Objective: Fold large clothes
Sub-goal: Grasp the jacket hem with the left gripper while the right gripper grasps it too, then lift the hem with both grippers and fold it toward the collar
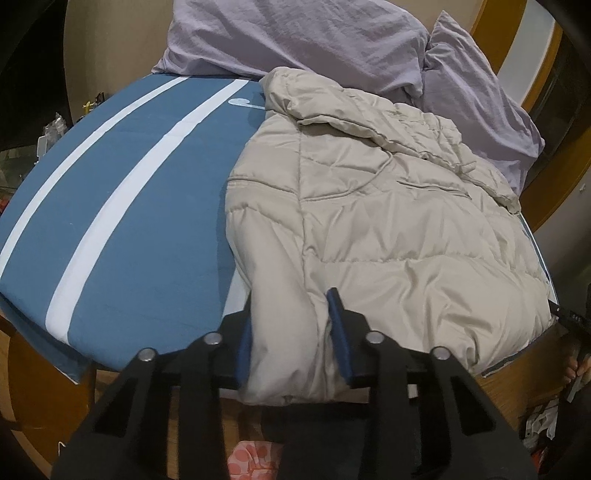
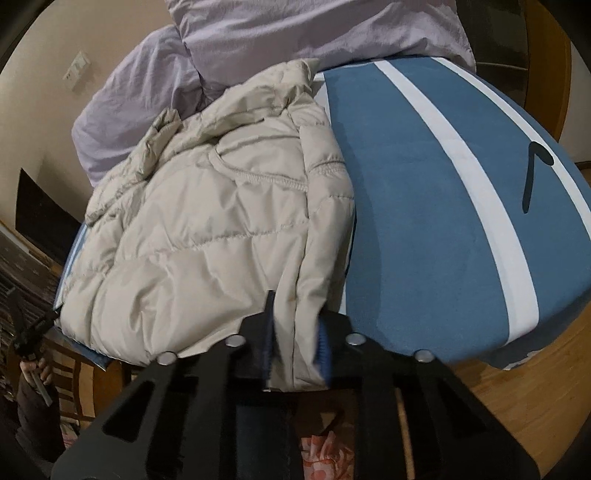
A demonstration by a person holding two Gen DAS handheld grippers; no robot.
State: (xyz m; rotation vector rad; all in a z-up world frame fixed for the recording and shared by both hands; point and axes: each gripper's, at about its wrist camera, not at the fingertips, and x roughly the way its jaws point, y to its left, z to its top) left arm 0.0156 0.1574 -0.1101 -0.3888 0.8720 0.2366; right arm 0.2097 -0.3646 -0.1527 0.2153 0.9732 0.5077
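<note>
A beige quilted puffer jacket (image 1: 369,206) lies on a blue bed sheet with white stripes (image 1: 129,184). My left gripper (image 1: 291,325) is shut on a thick bunch of the jacket's hem at the bed's near edge. In the right wrist view the same jacket (image 2: 207,229) lies left of the bare sheet (image 2: 424,221). My right gripper (image 2: 295,332) is shut on another part of the jacket's hem. The hem fabric fills the gap between both pairs of blue-padded fingers.
Lilac pillows (image 1: 295,33) are piled at the head of the bed, also in the right wrist view (image 2: 295,33). Wooden floor (image 2: 498,387) lies below the bed edge. A pink patterned item (image 1: 251,461) lies on the floor. A dark mark (image 2: 535,173) lies on the sheet.
</note>
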